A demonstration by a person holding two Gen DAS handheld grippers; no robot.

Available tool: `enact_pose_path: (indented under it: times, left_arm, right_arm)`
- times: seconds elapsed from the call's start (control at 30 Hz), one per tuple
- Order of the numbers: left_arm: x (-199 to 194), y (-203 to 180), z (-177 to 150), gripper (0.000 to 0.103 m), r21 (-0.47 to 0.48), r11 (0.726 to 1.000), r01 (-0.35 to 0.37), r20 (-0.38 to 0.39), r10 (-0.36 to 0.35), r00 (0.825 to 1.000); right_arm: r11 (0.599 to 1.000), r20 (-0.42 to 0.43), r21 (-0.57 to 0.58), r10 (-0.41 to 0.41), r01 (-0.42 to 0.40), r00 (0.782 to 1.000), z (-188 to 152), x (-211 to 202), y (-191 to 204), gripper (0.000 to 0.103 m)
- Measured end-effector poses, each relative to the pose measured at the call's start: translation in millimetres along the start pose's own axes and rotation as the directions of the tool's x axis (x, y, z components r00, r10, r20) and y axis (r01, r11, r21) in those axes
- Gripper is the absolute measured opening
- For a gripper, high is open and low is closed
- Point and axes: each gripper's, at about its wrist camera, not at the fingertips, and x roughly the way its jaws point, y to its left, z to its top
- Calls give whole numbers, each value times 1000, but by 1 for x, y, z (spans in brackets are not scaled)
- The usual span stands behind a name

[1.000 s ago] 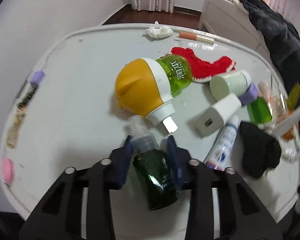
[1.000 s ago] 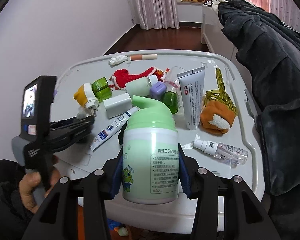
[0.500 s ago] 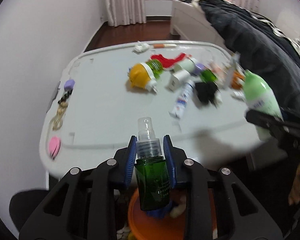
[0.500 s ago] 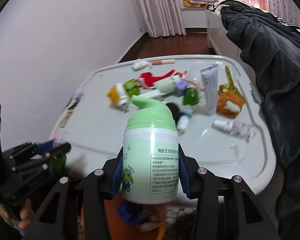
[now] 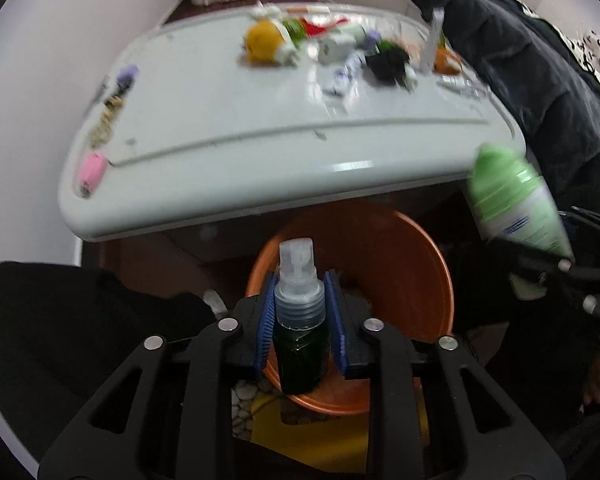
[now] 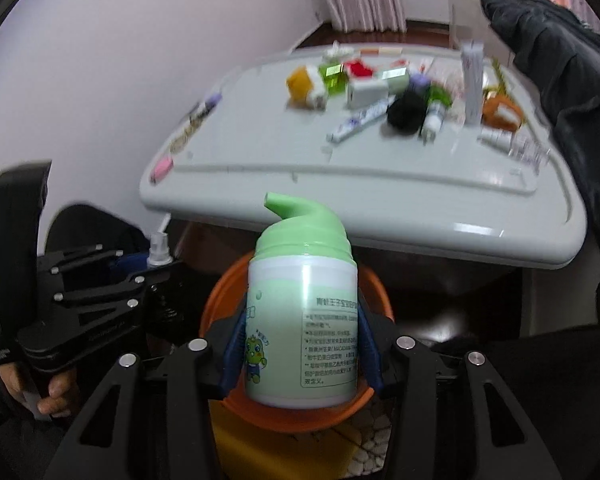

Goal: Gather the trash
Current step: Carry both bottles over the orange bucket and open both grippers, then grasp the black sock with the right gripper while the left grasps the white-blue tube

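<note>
My left gripper is shut on a small dark green spray bottle with a clear cap, held over the orange bin on the floor below the table's front edge. My right gripper is shut on a green-and-white lotion pump bottle, also above the orange bin. That bottle shows at the right of the left wrist view. The left gripper with its bottle shows at the left of the right wrist view.
The white table carries several items: a yellow-capped green bottle, a white box, a black cloth, tubes, a pink eraser. A dark jacket hangs at the right. A yellow object lies under the bin.
Both grippers have pulled back from the table and dropped below its front edge, each carrying its bottle to above the orange bin.
</note>
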Motion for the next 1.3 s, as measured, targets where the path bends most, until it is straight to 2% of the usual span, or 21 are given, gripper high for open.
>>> enact_pose_path:
  times: [0.03, 0.07, 0.17, 0.37, 0.5, 0.63, 0.73, 0.8, 0.93, 1.0, 1.03, 1.07, 1.13, 1.17, 1.23, 1.3]
  left_arm:
    - [3, -1, -1, 52, 6, 1000, -9, -18, 9, 1000]
    - [6, -2, -2, 62, 12, 1000, -26, -28, 26, 999]
    - [7, -4, -1, 63, 26, 999, -33, -25, 33, 999]
    - [2, -3, 9, 65, 39, 998, -59, 5, 59, 998]
    - [-2, 6, 32, 70, 27, 998, -64, 44, 63, 997]
    - [1, 17, 61, 72, -6, 996, -84, 62, 84, 995]
    - [3, 25, 81, 73, -34, 995, -92, 68, 95, 993]
    - [3, 30, 91, 73, -50, 994, -96, 85, 100, 991]
    - [8, 34, 105, 73, -59, 994, -90, 94, 95, 991]
    - [14, 33, 110, 73, -56, 995, -84, 84, 89, 992]
    - [17, 32, 112, 73, -55, 995, -82, 79, 86, 993]
    - [20, 30, 114, 73, -50, 996, -80, 75, 84, 994]
    - [26, 27, 117, 73, -41, 996, -77, 67, 80, 995]
    - [30, 23, 120, 73, -35, 997, -72, 63, 74, 995]
    - [39, 15, 128, 73, -21, 997, -70, 54, 71, 996]
    - [50, 1, 139, 73, 5, 998, -58, 46, 58, 997]
  right_arm:
    - [1000, -7, -3, -15, 15, 1000, -2, 4, 0, 78]
    - [999, 0, -1, -34, 34, 999, -4, 6, -1, 80]
    - [999, -6, 24, -26, 26, 1000, -5, 10, -9, 80]
    - [999, 49, 43, -32, 30, 998, 15, -6, -24, 79]
    - [997, 92, 58, -56, 50, 994, 57, -7, -41, 79]
    - [992, 102, 81, -104, 96, 989, 116, 21, -63, 77]
    - [986, 92, 106, -135, 125, 987, 152, 44, -79, 70]
    - [984, 78, 106, -152, 144, 985, 172, 60, -85, 70]
    - [972, 28, 19, -235, 234, 972, 200, 94, -83, 68]
    - [963, -19, -28, -268, 267, 963, 206, 114, -83, 41]
    - [953, -51, -51, -303, 300, 952, 205, 125, -84, 39]
    - [951, -39, -61, -306, 303, 951, 202, 126, -83, 37]
    - [954, -27, -61, -296, 294, 955, 200, 119, -82, 30]
    - [960, -9, -47, -278, 277, 961, 199, 111, -83, 30]
    - [975, 65, -7, -222, 223, 973, 196, 83, -84, 30]
    - [981, 145, 9, -192, 192, 971, 190, 49, -84, 30]
